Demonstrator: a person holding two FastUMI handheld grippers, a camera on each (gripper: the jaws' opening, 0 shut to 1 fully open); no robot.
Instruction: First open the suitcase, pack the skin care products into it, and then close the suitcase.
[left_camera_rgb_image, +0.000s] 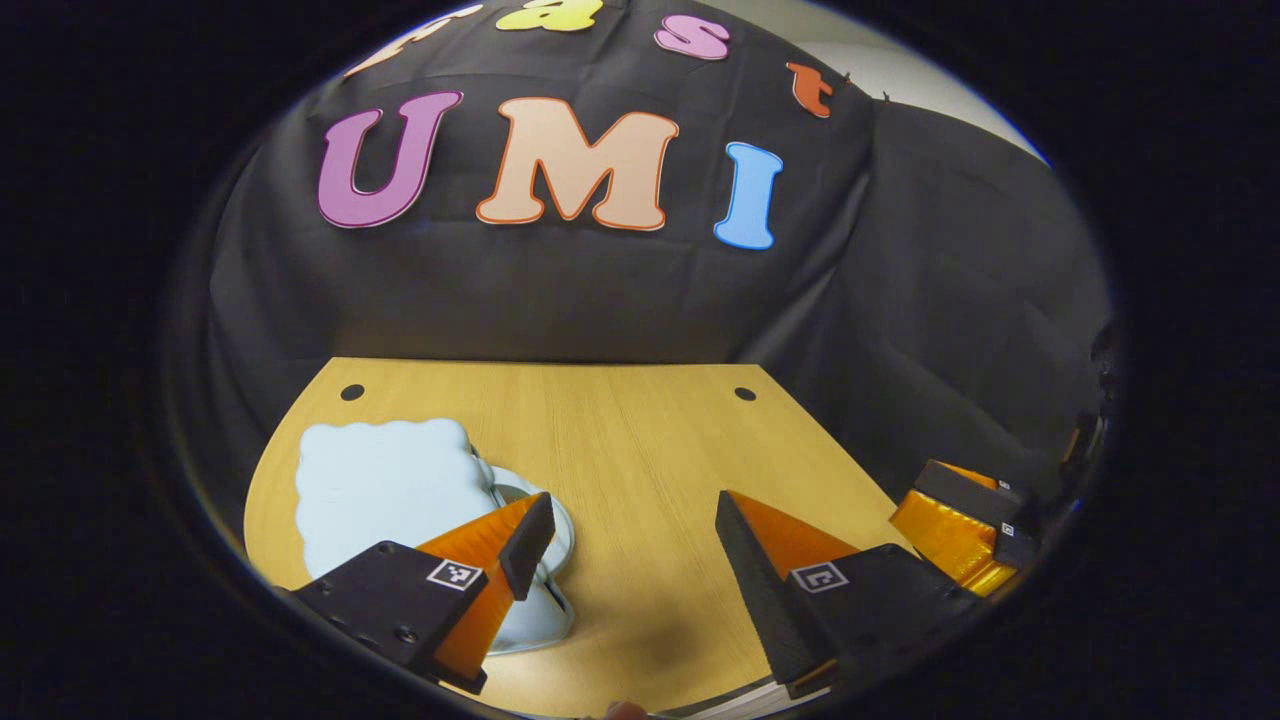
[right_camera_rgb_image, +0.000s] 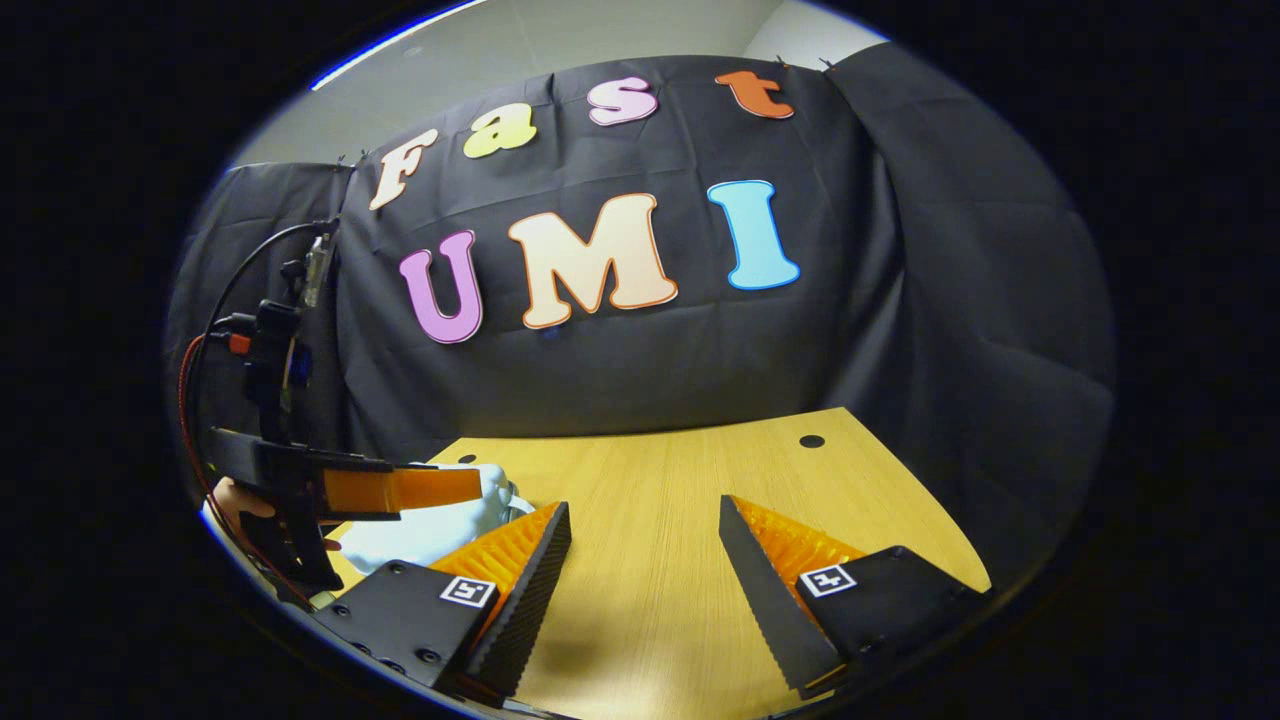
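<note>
A small pale blue suitcase (left_camera_rgb_image: 385, 485) with a scalloped outline lies flat at the left of the wooden table (left_camera_rgb_image: 640, 420). Whether its lid is latched I cannot tell. My left gripper (left_camera_rgb_image: 632, 505) is open above the table, its left finger (left_camera_rgb_image: 500, 555) over the suitcase's right edge, nothing between the fingers. My right gripper (right_camera_rgb_image: 644, 508) is open too, low over bare wood. In the right gripper view the suitcase (right_camera_rgb_image: 440, 535) sits at the left, partly hidden behind the left gripper (right_camera_rgb_image: 400, 488), which a hand (right_camera_rgb_image: 235, 500) holds.
The right gripper (left_camera_rgb_image: 965, 530) shows at the table's right edge in the left gripper view. Black cloth walls close the booth behind and to both sides. Two small dark holes (left_camera_rgb_image: 745, 393) mark the table's far edge. Cables (right_camera_rgb_image: 215, 330) rise above the left gripper.
</note>
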